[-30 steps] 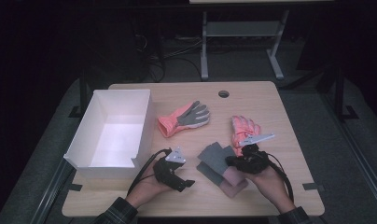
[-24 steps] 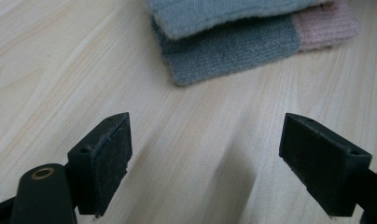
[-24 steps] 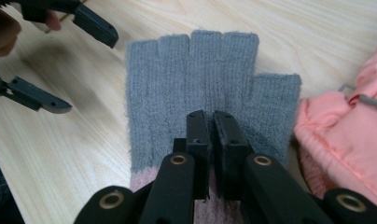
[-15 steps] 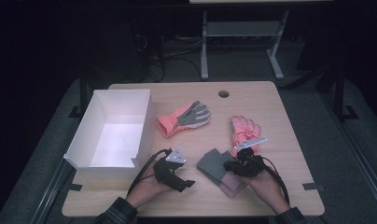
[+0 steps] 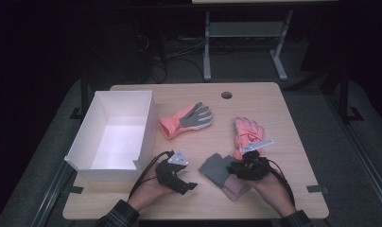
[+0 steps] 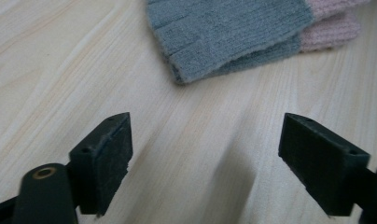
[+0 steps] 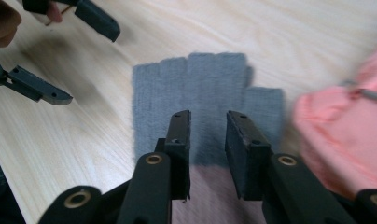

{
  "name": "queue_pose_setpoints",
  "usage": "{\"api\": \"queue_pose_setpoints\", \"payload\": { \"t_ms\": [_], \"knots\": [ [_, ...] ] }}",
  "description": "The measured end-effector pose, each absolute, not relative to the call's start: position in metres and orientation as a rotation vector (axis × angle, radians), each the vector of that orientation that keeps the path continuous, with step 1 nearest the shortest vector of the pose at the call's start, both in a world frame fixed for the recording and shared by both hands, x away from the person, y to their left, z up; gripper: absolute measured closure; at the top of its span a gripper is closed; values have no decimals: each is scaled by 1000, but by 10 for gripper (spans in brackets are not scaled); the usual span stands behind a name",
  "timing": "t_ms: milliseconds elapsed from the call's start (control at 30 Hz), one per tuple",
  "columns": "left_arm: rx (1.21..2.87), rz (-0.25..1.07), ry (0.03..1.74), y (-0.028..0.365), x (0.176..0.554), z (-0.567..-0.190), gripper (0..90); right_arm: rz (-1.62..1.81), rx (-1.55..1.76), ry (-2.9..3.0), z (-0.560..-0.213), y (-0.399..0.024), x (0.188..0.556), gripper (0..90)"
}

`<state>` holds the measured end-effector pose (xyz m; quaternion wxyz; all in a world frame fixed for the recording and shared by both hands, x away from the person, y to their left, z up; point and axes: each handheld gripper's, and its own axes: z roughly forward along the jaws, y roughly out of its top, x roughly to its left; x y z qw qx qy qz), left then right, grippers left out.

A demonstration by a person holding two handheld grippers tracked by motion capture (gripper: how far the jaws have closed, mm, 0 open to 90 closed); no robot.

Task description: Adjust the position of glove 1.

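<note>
The grey-and-pink knit glove (image 5: pixel 224 173) is lying flat on the counter (image 5: pixel 283 113) right under the right tool (image 5: pixel 240 169) — its jaws just opening, a small gap, gripping nothing — while the left tool (image 5: pixel 188 187) is being held spread wide beside it.

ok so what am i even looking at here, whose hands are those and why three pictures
A person sits at a wooden table with a hand-held two-jaw gripper in each hand. The high view looks down from above; the other two come from cameras riding on each gripper, looking along its black jaws.

On the table lie a white box, an orange and grey glove, an orange glove and a pair of grey and pink knit gloves.

The left gripper stands open over bare wood, holding nothing. The right gripper sits over the knit gloves; its jaws have just been opening, with a narrow gap and the grey knit below. The pads do not seem to pinch it.
</note>
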<state>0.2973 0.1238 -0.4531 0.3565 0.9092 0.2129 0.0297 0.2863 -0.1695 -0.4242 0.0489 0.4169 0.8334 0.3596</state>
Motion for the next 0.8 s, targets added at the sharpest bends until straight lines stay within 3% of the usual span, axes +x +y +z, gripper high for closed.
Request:
{"api": "queue_pose_setpoints", "payload": {
  "t_ms": [33,67,100,133,167,200,267,300,367,800],
  "knots": [
    [2332,74,560,124,296,-452,239,1104,1264,2531,-423,-174,286,782],
    [2315,70,563,125,294,-449,359,1104,1261,2516,-421,-184,285,848],
    [2315,70,563,125,294,-449,420,1104,1261,2516,-421,-184,285,848],
    [2302,64,565,125,293,-448,420,1096,1261,2515,-420,-188,284,873],
    [2292,53,562,125,292,-447,593,1076,1234,2511,-419,-198,283,895],
    [2299,50,545,126,292,-445,593,1076,1234,2511,-419,-198,283,895],
    [2298,26,537,124,291,-443,709,1056,1237,2503,-421,-206,281,899],
    [2305,-5,526,121,290,-442,818,1029,1245,2506,-424,-213,281,900],
    [2317,-20,515,116,288,-442,894,996,1261,2511,-429,-220,280,900],
    [2373,-27,445,71,285,-451,895,980,1249,2585,-445,-231,283,900]
  ]
}}
